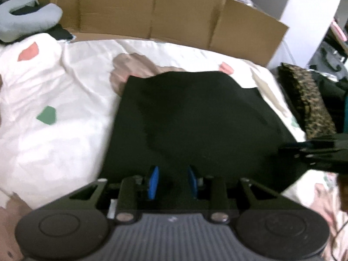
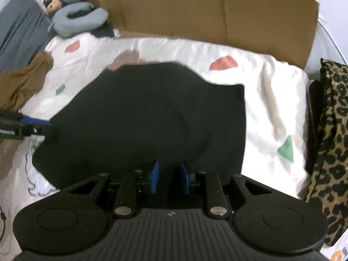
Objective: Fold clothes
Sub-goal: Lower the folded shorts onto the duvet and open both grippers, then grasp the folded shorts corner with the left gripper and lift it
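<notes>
Cluttered bedroom: bed quilt (image 1: 65, 130), neck pillow (image 2: 80, 19).

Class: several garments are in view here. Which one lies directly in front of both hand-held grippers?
The black garment, spread flat on the white bedding. The brown garment is bunched at the left edge, and the leopard-print one hangs at the right.

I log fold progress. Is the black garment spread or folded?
Spread: the black garment lies mostly flat over the white duvet; layering cannot be told.
</notes>
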`<state>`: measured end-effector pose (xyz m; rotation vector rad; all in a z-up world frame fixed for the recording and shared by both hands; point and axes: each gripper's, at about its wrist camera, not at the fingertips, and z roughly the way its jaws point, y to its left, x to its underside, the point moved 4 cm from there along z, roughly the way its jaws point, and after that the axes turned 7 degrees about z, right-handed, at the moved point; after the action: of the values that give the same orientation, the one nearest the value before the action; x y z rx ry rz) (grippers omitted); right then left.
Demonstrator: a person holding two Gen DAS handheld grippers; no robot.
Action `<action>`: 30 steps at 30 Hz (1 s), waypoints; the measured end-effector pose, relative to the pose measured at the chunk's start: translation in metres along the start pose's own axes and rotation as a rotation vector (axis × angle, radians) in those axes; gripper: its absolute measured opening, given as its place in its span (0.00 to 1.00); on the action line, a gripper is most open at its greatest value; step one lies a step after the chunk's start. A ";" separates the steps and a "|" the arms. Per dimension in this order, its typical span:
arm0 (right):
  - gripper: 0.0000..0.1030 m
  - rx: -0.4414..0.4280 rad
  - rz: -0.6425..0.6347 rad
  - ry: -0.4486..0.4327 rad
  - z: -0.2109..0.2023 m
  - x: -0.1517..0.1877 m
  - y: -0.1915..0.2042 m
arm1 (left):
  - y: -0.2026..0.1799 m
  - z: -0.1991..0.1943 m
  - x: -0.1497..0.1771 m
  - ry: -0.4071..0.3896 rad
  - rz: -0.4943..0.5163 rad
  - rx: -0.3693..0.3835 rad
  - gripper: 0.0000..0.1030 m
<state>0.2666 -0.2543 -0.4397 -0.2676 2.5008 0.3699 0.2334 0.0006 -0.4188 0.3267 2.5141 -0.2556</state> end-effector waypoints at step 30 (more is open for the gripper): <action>0.29 0.067 0.181 0.072 -0.038 0.044 -0.051 | 0.015 -0.010 0.062 0.100 -0.001 0.002 0.33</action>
<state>0.2246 -0.3194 -0.4458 -0.0272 2.6103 0.3538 0.1826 0.0282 -0.4483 0.3468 2.6129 -0.2482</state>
